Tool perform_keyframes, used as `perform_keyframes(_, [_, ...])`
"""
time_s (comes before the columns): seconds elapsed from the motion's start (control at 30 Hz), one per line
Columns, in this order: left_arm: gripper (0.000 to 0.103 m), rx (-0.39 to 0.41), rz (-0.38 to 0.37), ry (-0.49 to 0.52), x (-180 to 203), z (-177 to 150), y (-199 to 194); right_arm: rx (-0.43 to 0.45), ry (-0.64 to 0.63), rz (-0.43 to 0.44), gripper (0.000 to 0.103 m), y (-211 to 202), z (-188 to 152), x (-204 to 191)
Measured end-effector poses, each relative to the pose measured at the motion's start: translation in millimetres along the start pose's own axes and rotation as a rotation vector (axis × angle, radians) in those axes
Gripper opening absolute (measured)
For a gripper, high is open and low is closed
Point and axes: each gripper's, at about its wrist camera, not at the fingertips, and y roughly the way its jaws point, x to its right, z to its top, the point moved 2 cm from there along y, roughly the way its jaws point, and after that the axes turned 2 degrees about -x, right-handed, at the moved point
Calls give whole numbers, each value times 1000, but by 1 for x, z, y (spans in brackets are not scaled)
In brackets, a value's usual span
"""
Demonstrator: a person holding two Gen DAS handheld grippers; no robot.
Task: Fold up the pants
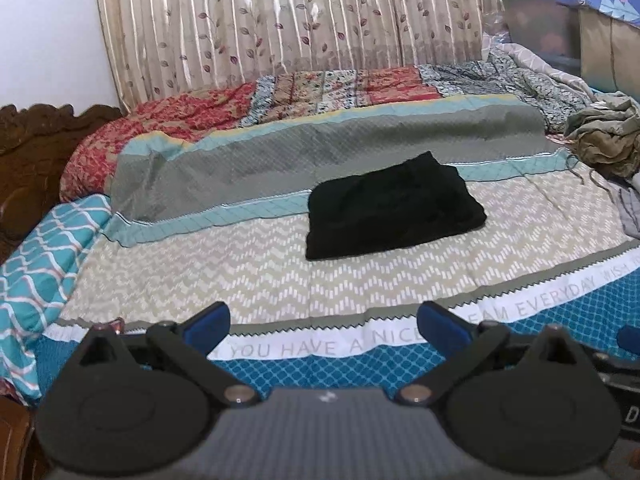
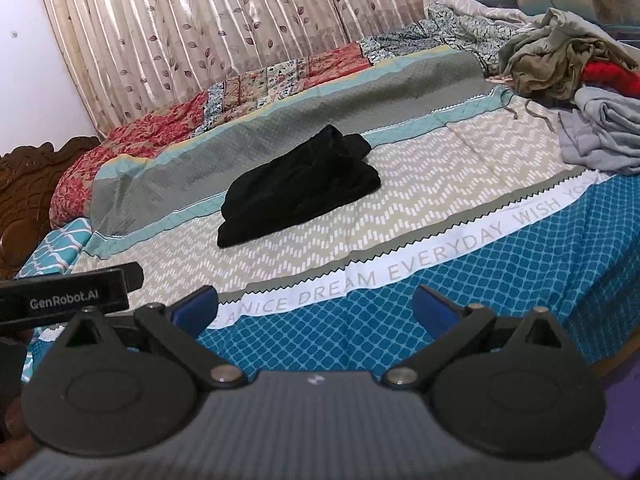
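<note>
Black pants [image 1: 394, 208] lie folded into a compact rectangle on the patterned bedspread [image 1: 240, 276], in the middle of the bed. They also show in the right wrist view [image 2: 298, 186]. My left gripper [image 1: 322, 322] is open and empty, held back near the bed's front edge, well short of the pants. My right gripper [image 2: 316, 308] is open and empty, also near the front edge, with the pants ahead and a little left. The left gripper's body [image 2: 68, 300] shows at the left of the right wrist view.
A heap of unfolded clothes, olive [image 2: 560, 56], red [image 2: 608, 74] and grey [image 2: 604, 132], lies at the bed's right. A rolled quilt [image 1: 320, 148] and a curtain [image 1: 280, 20] are behind. A carved wooden headboard [image 1: 32, 152] stands left. Storage boxes [image 1: 540, 20] stand at the back right.
</note>
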Motion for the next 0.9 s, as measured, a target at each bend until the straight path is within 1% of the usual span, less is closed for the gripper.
perform_keyframes(0.1, [103,16,16,10,2,0,-1,-8,11,-3,103,1,-1,3])
perform_keyframes(0.27, [103,21,28,22,3,0,-1,-16,29,1,103,2,-2,5])
perform_keyframes(0.57, [103,20,51,3,-6,-1,1,-18,28,3,103,2,-3,4])
perform_keyframes(0.67, [103,7,57,-6,-8,-2,3,-18,29,2,103,2,-3,4])
perform_keyframes(0.9, [103,-49,70,-15,-11,-6,14,-25,31,4,103,3,-3,5])
